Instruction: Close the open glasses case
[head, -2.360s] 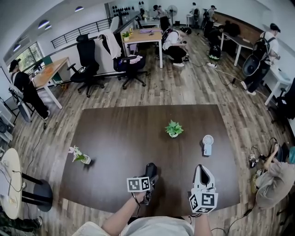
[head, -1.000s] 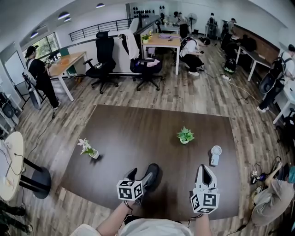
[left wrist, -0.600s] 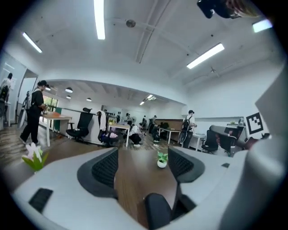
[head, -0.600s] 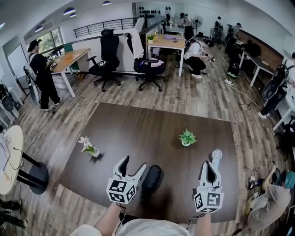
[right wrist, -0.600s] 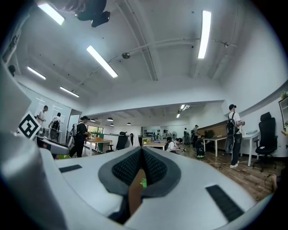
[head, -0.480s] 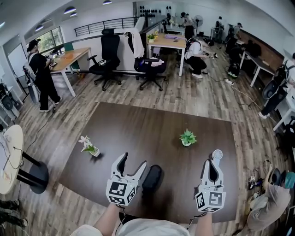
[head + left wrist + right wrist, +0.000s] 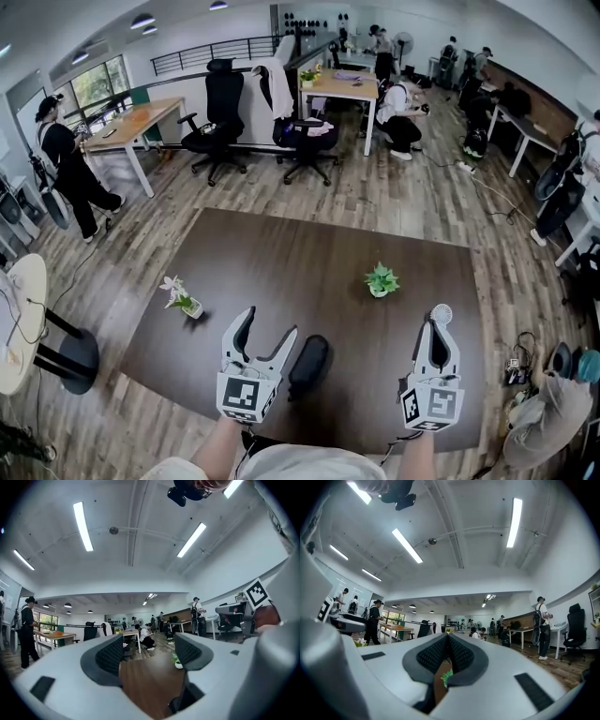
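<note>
glasses case point(image 7: 309, 361) is lying on the dark surface point(image 7: 281, 253) near its front edge, looking closed. left gripper point(image 7: 265, 333) is hovering just left of the case, its fingers standing apart with nothing between them. right gripper point(image 7: 438, 330) is hovering well to the case's right, fingers pressed together, holding nothing. small green plant point(image 7: 380, 279) is sitting farther back.

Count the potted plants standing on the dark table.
2. The white-flowered plant stands near the table's left edge; the green leafy plant stands right of centre, towards the far side. None appears hidden.
</note>
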The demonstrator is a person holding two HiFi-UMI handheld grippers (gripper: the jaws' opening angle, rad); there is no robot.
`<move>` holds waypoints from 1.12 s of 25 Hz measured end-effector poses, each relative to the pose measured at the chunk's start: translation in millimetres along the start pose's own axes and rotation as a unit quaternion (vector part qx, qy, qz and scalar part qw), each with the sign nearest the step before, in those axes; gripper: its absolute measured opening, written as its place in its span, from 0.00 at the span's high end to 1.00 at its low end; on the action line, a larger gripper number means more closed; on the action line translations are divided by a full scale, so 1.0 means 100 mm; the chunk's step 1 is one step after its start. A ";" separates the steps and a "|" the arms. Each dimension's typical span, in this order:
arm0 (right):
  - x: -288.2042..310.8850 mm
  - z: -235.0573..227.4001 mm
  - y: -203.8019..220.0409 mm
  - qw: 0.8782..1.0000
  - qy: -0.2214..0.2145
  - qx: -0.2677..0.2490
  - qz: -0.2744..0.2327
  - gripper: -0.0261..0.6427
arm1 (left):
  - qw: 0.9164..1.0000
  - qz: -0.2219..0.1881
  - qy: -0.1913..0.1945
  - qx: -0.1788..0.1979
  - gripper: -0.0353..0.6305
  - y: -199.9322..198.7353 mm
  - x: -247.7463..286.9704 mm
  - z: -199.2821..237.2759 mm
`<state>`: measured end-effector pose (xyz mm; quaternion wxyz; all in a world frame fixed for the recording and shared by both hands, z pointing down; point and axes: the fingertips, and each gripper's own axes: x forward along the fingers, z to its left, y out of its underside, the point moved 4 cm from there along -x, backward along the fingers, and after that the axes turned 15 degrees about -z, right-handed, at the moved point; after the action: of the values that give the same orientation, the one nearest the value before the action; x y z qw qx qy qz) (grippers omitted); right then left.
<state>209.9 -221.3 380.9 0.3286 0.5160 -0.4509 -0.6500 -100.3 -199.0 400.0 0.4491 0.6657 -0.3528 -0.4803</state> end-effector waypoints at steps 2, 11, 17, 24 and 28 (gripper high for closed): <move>-0.01 0.01 0.01 1.000 0.000 0.001 0.001 0.96 | 1.000 -0.003 -0.002 -0.006 0.42 -0.01 0.00 -0.01; -0.06 0.04 0.03 1.000 -0.001 0.001 0.003 0.96 | 1.000 -0.004 -0.007 -0.017 0.44 -0.02 0.01 -0.01; -0.09 0.05 0.04 1.000 0.000 0.004 0.005 0.96 | 1.000 -0.003 -0.011 -0.029 0.50 -0.02 -0.01 -0.02; -0.08 0.11 0.06 1.000 -0.008 0.007 0.006 0.96 | 0.999 -0.007 -0.017 -0.028 0.68 -0.03 0.00 -0.02; -0.08 0.16 0.07 1.000 -0.014 0.010 0.008 0.96 | 0.999 -0.006 -0.023 -0.023 0.77 -0.04 -0.01 -0.04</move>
<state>196.3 -212.7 390.9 0.3222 0.5066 -0.4657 -0.6502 -96.9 -195.4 396.8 0.4527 0.6461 -0.3481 -0.5064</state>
